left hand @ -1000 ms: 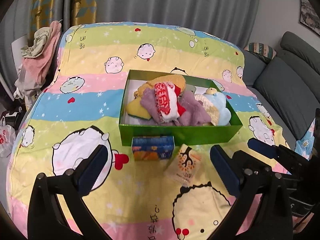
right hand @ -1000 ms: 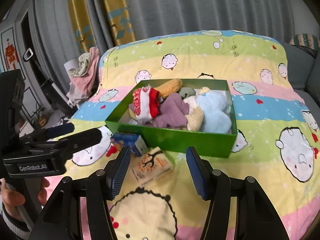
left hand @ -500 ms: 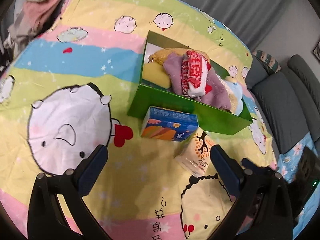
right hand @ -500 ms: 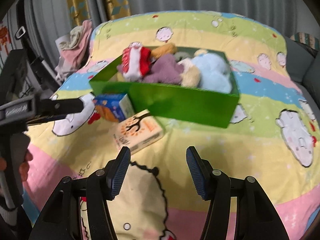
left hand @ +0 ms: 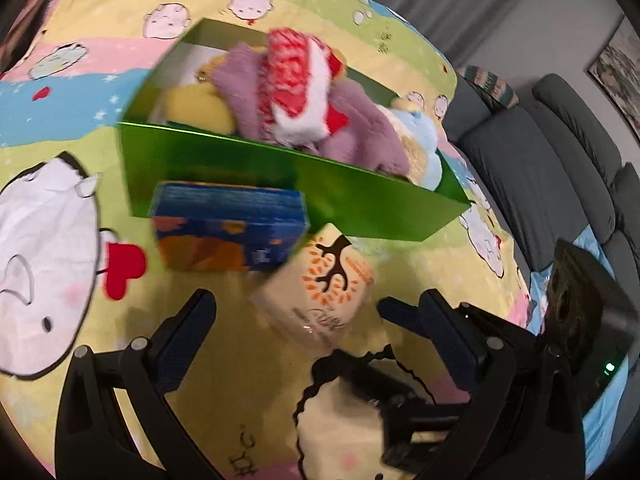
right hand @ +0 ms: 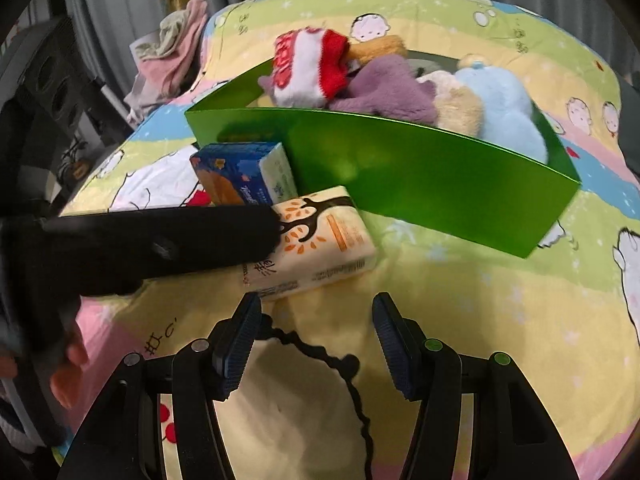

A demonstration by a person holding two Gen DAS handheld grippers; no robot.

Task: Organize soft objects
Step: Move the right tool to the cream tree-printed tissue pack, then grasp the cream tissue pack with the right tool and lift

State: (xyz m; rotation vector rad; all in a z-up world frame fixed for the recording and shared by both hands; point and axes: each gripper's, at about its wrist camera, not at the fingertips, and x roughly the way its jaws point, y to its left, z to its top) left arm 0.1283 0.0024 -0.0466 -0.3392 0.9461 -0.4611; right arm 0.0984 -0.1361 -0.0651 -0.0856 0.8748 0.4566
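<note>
A green box [left hand: 280, 184] on the cartoon bedspread [left hand: 60, 240] holds a heap of soft things: a red-and-white sock [right hand: 308, 64], a purple plush [right hand: 384, 88] and a light blue plush [right hand: 504, 108]. In front of the box lie a blue tissue pack [left hand: 228, 232] and a cream tissue pack with a tree print [left hand: 320, 296]. My left gripper [left hand: 320, 320] stands wide open just before the cream pack, holding nothing. My right gripper [right hand: 316, 320] is open and empty, a little short of that same cream pack [right hand: 320, 248]. One left finger [right hand: 160, 240] crosses the pack's left end.
A pile of clothes [right hand: 168, 52] hangs at the bed's far left corner. A grey sofa [left hand: 560, 160] runs along the bed's right side. A hand [right hand: 68, 360] grips the left tool. Curtains close off the back.
Both grippers have sunk toward the bed and tipped downward, coming close to the two tissue packs. The left one now reaches across the right view. Neither jaw width has changed.
</note>
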